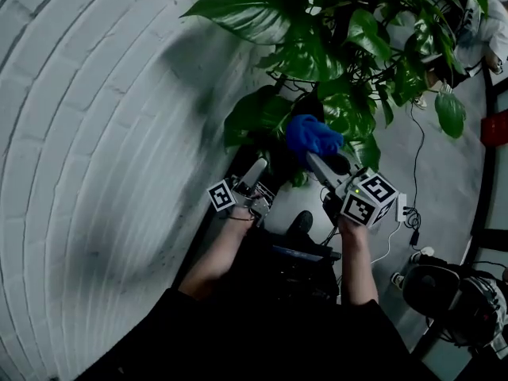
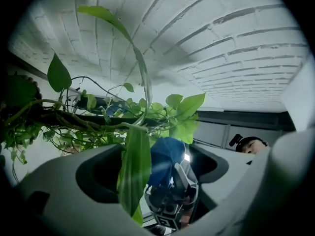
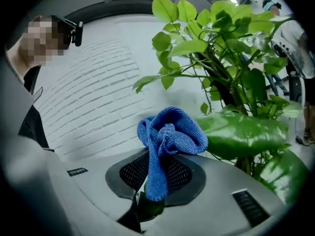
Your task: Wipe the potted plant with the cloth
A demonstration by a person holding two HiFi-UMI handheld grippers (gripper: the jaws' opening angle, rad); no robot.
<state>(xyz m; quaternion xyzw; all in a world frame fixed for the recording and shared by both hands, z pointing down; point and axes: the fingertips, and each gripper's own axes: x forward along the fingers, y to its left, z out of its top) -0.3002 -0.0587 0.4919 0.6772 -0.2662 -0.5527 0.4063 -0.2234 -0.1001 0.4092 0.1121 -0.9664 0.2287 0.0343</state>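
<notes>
The potted plant (image 1: 341,54) stands against the wall, its big glossy leaves spreading over the top of the head view. My right gripper (image 1: 315,162) is shut on a bunched blue cloth (image 1: 313,136), which it holds up among the lower leaves. In the right gripper view the cloth (image 3: 167,136) puffs out above the closed jaws, beside a broad leaf (image 3: 243,134). My left gripper (image 1: 255,173) is open just left of the cloth. A long narrow leaf (image 2: 134,171) hangs in its gap, and the cloth (image 2: 165,154) shows beyond it.
A white brick wall (image 1: 95,133) fills the left side. Cables (image 1: 413,213) and a white plug lie on the grey floor to the right, with a round grey device (image 1: 452,292) at the lower right. My shoe (image 1: 300,222) is below the grippers. Another person (image 1: 476,22) stands behind the plant.
</notes>
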